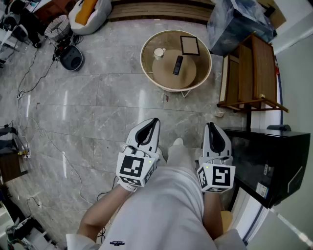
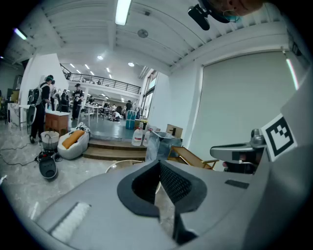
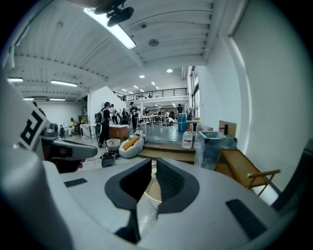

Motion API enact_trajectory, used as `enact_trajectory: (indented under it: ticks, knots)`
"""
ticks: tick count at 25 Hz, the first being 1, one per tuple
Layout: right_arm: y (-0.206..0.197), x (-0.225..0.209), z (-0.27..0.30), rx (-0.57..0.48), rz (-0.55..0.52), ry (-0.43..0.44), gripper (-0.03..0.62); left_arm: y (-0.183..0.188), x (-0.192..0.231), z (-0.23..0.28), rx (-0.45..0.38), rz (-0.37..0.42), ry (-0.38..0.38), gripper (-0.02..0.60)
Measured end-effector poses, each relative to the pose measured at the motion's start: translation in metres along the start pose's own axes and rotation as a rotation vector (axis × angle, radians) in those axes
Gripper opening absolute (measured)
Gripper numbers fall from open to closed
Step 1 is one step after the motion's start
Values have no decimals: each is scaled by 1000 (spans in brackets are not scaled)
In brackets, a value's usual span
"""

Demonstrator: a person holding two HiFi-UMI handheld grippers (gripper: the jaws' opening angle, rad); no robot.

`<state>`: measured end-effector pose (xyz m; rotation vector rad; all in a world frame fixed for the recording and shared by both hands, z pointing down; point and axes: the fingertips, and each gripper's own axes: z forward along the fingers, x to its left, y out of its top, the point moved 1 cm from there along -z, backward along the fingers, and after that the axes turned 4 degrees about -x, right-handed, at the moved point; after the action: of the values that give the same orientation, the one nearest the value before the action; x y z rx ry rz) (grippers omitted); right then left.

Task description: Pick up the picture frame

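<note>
The picture frame (image 1: 190,45), dark-edged with a pale middle, lies flat at the far right of a round glass-rimmed table (image 1: 146,68). A black remote (image 1: 178,65) and a white cup (image 1: 159,52) lie beside it on the table. Both grippers hover low near my body, well short of the table. My left gripper (image 1: 155,121) is shut and empty, its pads meeting at the tip (image 2: 158,165). My right gripper (image 1: 210,126) is likewise shut with nothing in it (image 3: 152,166). The table's rim (image 2: 117,165) shows just past the left jaws.
A wooden folding rack (image 1: 252,73) stands right of the table, a black cabinet (image 1: 264,156) close to my right gripper. A plastic-wrapped box (image 1: 239,19) sits behind the table. A dark round device (image 1: 72,57), a beanbag (image 1: 88,12) and cables (image 1: 34,73) lie at left.
</note>
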<state>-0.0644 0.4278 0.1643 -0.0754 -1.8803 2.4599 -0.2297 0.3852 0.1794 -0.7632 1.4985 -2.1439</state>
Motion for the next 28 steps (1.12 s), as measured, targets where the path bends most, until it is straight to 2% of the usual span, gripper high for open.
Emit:
enact_trajectory:
  ticks: [7, 12, 20, 28]
  knots:
    - [-23, 20, -75, 33, 44, 12, 28, -18, -31, -54, -9, 4, -6, 3]
    - [-33, 30, -94, 12, 108, 30, 28, -25, -44, -81, -33, 14, -14, 3]
    - [-29, 47, -85, 5, 88, 43, 28, -24, -26, -92, -51, 5, 11, 3]
    - [-20, 40, -47, -1, 134, 14, 28, 0, -5, -61, -67, 34, -17, 3]
